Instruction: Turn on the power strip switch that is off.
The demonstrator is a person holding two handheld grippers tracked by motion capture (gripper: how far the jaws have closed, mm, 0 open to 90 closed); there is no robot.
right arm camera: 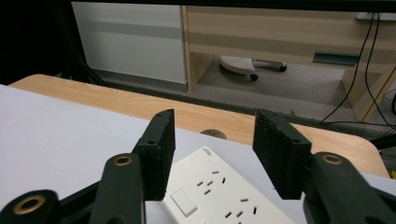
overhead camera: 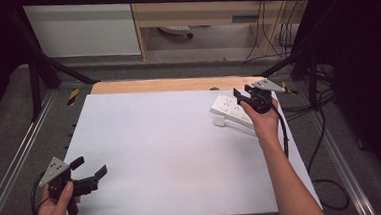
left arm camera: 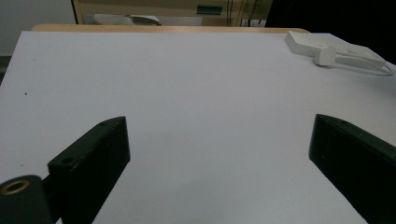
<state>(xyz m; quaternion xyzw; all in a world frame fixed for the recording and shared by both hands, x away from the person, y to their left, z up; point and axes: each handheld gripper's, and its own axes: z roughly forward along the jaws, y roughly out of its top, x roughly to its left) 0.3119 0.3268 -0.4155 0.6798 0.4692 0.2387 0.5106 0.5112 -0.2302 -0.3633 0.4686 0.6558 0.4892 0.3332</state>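
Power strip, white, lying flat near the far right corner of the table, just short of the bare wooden strip along the far edge. Framed in the right gripper view between two black jaws standing part-way apart, one to each side above the strip's far end, pads not yet pressing on its sides, nothing held. Right gripper poised over that end in the high view, hand behind it, black cable trailing back along the forearm. White plug resting against the strip's near side, its white cord curling off beside the strip toward the table's right edge.

Risks, as a judgement: jaws closing while off-centre, tipping the strip or skidding it toward the wooden edge; pads landing on the switch or the socket face instead of the side walls and slipping off the smooth plastic; cord and plug dragging or snagging on any lift, twisting the strip in the grip.

Left gripper well apart from the strip at the near left corner, jaws spread wide over bare table, empty.
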